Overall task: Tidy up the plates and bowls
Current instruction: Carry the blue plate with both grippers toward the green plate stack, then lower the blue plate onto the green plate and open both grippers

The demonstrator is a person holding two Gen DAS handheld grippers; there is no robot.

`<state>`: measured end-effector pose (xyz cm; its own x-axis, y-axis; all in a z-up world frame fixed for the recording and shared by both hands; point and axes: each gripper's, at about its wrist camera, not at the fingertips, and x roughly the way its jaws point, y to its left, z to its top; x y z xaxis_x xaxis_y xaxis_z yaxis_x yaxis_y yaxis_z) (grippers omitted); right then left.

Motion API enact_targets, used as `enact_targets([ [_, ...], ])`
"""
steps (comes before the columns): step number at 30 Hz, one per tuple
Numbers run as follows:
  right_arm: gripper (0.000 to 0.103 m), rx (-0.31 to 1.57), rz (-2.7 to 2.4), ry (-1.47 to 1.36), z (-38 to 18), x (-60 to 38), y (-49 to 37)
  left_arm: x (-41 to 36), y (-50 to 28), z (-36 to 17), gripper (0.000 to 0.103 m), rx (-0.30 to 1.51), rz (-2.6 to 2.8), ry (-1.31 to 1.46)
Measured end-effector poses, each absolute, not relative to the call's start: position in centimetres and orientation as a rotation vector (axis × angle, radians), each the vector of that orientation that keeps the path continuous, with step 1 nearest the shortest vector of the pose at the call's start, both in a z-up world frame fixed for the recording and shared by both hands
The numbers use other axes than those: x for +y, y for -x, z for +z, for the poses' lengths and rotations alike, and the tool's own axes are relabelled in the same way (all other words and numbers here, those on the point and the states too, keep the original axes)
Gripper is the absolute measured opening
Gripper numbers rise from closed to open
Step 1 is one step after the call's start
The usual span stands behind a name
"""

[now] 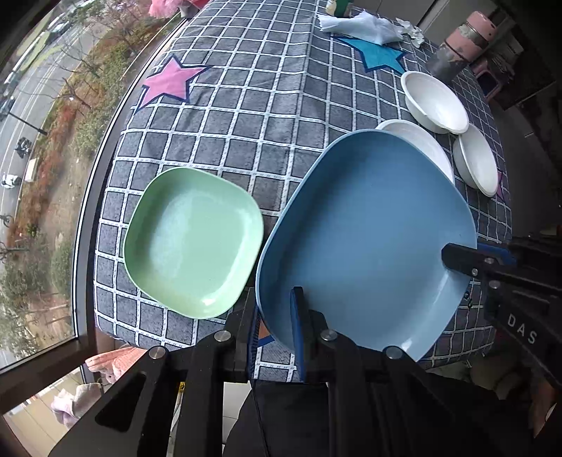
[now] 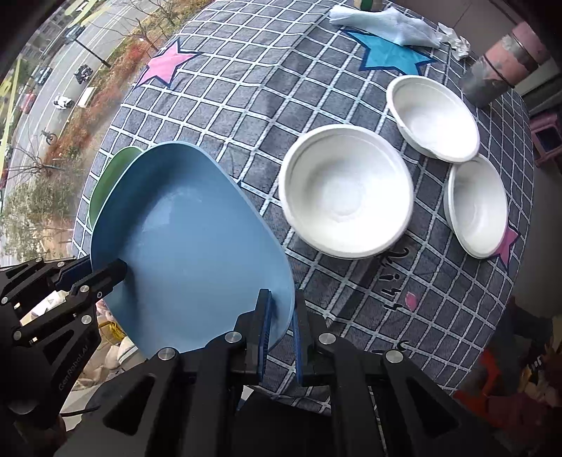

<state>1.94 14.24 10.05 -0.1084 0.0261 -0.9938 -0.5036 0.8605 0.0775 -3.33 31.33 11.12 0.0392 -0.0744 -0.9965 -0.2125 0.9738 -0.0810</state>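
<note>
A large blue plate (image 1: 368, 228) (image 2: 196, 253) hangs above the table, gripped on two sides. My left gripper (image 1: 275, 316) is shut on its near rim, and its fingertips (image 2: 116, 270) clamp the plate's left side in the right wrist view. My right gripper (image 2: 282, 309) is shut on the opposite rim, with its fingertips (image 1: 456, 260) at the right edge of the left wrist view. A smaller green plate (image 1: 193, 242) (image 2: 112, 172) lies on the cloth just left of the blue one. Three white bowls (image 2: 346, 190) (image 2: 433, 117) (image 2: 477, 205) sit to the right.
The table wears a grey checked cloth (image 1: 253, 116) with pink and blue stars. A crumpled pale cloth (image 1: 361, 24) and a pink-and-grey flask (image 1: 456, 52) stand at the far edge. A window (image 1: 42, 140) runs along the table's left side.
</note>
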Motion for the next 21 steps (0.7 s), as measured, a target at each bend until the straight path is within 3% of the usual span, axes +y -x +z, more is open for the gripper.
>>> enact_targets([
  [21, 0.011, 1.642, 0.523, 0.448, 8.7, 21.5, 1.0, 37.9, 7.0, 9.9, 0.017, 1.546, 0.168, 0.294],
])
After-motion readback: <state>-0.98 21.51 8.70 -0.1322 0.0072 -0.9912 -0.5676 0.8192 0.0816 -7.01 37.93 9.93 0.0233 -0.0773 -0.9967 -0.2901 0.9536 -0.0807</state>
